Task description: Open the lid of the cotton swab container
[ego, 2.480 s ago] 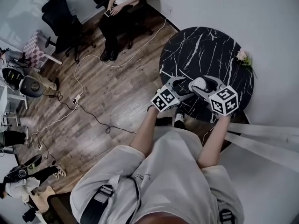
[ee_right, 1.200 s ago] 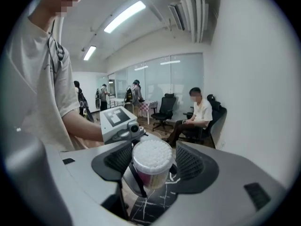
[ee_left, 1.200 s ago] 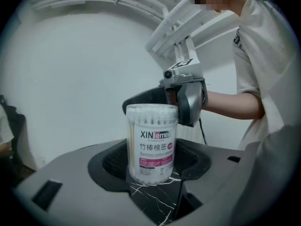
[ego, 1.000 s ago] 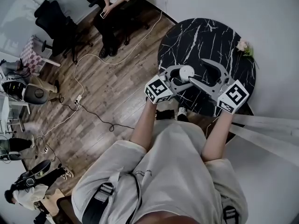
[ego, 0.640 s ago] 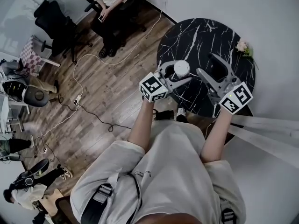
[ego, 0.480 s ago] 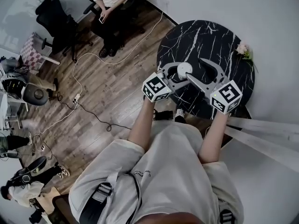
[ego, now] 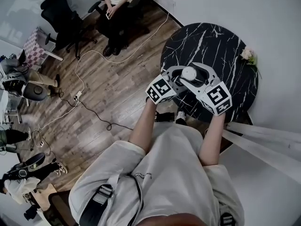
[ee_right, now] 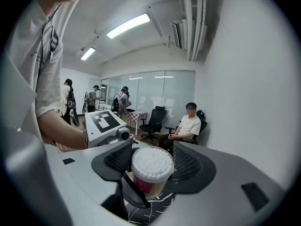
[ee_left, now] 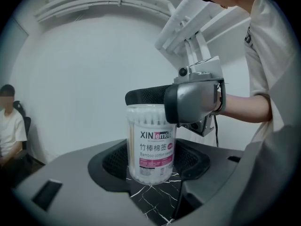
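**Two grippers on one tub of cotton swabs**

Both of my grippers meet at the same tub. My left gripper point(ee_left: 151, 157) has its jaws closed in on the low half of the cotton swab container point(ee_left: 150, 140). One black bumpy pad sits on each side, pressed to the clear wall. My right gripper point(ee_right: 151, 160) comes in from the other side and sits higher. Its jaws are closed in on the lid point(ee_left: 141, 108), which is on. In the right gripper view I look down through the clear top at lots of fluffy white tips packed tight. The gripper shells are grey and smooth.

The tub is round, tall and see-through, with a white and pink label. It stands upright, and its bottom seems to rest on the table point(ego: 221, 44).

The table is round and black, with thin white lines like stone. The tub is on the left part of it, near the edge closest to me. Wide black top shows past the tub and to its right. A small pink flower point(ego: 247, 55) lies at the far right edge, well apart from my grippers. A white wall point(ego: 263, 13) is just beside the table there. To my left is a brown wood floor point(ego: 117, 93) with cords point(ego: 76, 97), and a person point(ego: 117, 4) sits far off.
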Action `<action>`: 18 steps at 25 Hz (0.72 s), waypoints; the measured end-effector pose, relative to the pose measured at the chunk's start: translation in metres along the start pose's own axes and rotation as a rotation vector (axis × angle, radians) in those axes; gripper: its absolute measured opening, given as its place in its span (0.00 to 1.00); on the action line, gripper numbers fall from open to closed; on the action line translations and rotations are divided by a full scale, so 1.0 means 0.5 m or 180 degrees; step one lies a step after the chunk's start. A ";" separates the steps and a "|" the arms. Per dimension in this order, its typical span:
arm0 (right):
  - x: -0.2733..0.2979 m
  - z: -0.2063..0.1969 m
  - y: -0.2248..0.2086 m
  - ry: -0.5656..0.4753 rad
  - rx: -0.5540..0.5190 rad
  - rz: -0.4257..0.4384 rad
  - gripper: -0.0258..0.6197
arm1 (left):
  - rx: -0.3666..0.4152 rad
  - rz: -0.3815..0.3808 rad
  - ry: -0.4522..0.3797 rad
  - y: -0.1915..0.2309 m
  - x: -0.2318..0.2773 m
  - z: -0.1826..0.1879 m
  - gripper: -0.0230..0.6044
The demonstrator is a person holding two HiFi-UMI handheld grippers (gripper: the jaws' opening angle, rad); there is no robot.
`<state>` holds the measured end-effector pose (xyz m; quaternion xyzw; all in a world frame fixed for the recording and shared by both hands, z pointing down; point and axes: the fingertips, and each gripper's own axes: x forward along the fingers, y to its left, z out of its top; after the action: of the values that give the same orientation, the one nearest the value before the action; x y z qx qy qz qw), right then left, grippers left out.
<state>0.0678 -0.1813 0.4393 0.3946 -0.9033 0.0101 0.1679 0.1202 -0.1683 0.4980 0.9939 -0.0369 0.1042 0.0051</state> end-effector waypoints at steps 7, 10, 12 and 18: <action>0.012 -0.003 -0.002 -0.0021 0.0032 0.0019 0.49 | 0.0034 0.0024 0.0009 0.003 -0.003 0.005 0.46; 0.013 -0.009 -0.008 -0.0071 0.0059 0.0017 0.49 | 0.0038 0.0008 0.0026 0.005 0.003 0.004 0.46; 0.012 -0.008 -0.009 -0.0110 0.0055 0.0007 0.49 | 0.0041 0.0007 0.0018 0.005 0.004 0.006 0.46; 0.015 -0.018 -0.013 -0.0062 0.0170 0.0032 0.48 | -0.0003 0.0033 0.0019 0.006 0.007 -0.005 0.46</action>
<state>0.0702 -0.1897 0.4496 0.3944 -0.9063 0.0312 0.1484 0.1227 -0.1714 0.5010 0.9933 -0.0421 0.1073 0.0051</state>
